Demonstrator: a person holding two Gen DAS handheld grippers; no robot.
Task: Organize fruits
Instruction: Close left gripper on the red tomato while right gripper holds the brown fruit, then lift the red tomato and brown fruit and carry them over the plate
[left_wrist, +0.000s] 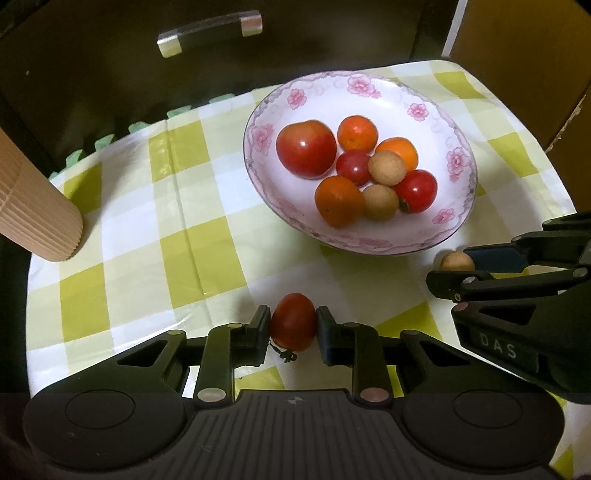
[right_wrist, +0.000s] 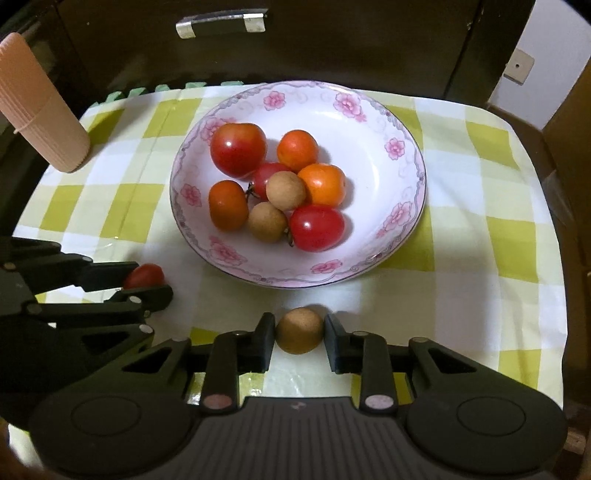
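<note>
Between the left hand-held gripper (left_wrist: 293, 326) fingers sits a clamped cherry tomato (left_wrist: 293, 321); the right hand-held gripper (right_wrist: 300, 330) grips a longan (right_wrist: 299, 329). Ahead of both, the plate (right_wrist: 376, 243) holds fruit on the table (right_wrist: 461, 221).

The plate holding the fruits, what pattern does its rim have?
Pink flowers with grey scrollwork on the white ceramic plate, clearest in the right wrist view.
</note>
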